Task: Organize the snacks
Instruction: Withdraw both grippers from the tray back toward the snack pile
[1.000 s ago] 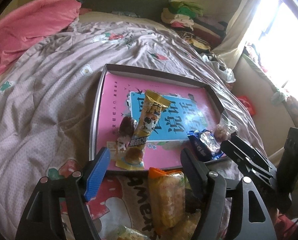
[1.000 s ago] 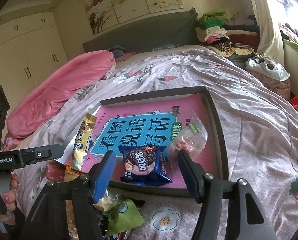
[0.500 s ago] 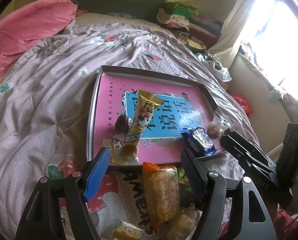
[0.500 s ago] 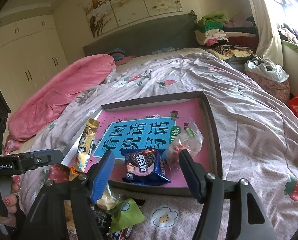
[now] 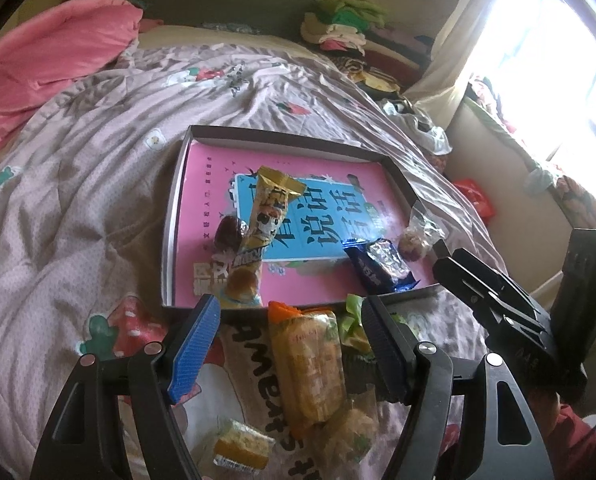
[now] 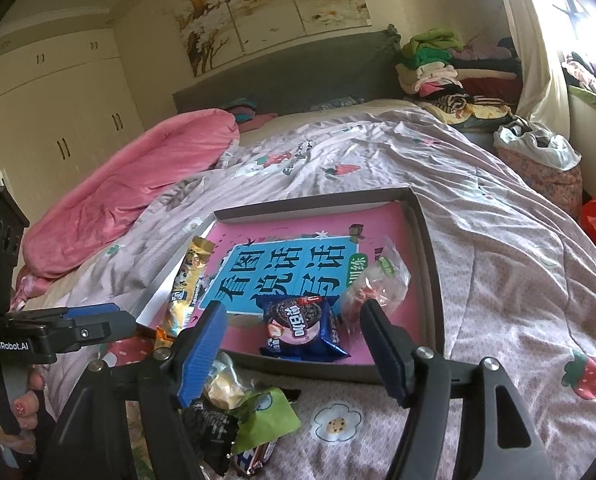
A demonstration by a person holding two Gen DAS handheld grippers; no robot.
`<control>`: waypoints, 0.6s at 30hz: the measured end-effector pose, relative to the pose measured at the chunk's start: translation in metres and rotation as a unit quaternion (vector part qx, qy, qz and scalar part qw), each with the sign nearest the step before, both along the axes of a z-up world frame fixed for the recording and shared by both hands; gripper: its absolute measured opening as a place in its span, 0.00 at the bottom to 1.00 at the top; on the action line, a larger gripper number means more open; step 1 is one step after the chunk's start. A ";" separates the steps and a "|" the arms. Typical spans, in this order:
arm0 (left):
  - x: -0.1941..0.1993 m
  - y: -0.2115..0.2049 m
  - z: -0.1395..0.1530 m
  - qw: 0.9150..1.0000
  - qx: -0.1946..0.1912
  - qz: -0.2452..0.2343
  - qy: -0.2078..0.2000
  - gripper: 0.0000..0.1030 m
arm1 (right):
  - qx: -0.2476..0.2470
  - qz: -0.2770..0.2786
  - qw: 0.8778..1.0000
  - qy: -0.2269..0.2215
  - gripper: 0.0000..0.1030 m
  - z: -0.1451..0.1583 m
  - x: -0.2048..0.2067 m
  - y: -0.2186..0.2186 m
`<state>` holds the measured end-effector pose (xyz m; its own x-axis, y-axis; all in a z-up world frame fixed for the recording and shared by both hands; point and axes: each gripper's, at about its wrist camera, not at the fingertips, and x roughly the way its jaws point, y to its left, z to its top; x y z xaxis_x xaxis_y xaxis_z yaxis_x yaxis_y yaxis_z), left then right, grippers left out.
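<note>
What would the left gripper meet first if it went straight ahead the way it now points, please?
Most likely the orange-topped yellow snack pack lying between the open left gripper's fingers on the bedspread; beyond it sits the tray's near rim. Depth is uncertain.

You have a shallow dark-rimmed tray lying flat on the bed, holding a long yellow snack pack, a blue cookie packet and a clear bag of small treats. Just outside its near edge lie an orange-topped cracker pack and a green wrapper
</note>
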<state>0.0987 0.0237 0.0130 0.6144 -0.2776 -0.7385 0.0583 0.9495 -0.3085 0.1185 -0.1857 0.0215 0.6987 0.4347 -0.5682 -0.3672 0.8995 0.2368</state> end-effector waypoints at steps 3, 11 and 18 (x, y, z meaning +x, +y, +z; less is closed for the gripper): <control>-0.002 0.000 0.000 1.000 0.002 -0.003 0.000 0.73 | -0.004 0.003 1.000 -0.003 0.67 0.001 -0.003 0.002; -0.011 -0.001 0.001 1.000 0.004 -0.010 0.001 0.73 | -0.012 0.013 1.000 -0.004 0.67 0.004 -0.011 0.007; -0.016 -0.003 -0.001 1.000 0.007 -0.017 0.006 0.73 | -0.017 0.022 1.000 0.000 0.67 0.003 -0.013 0.011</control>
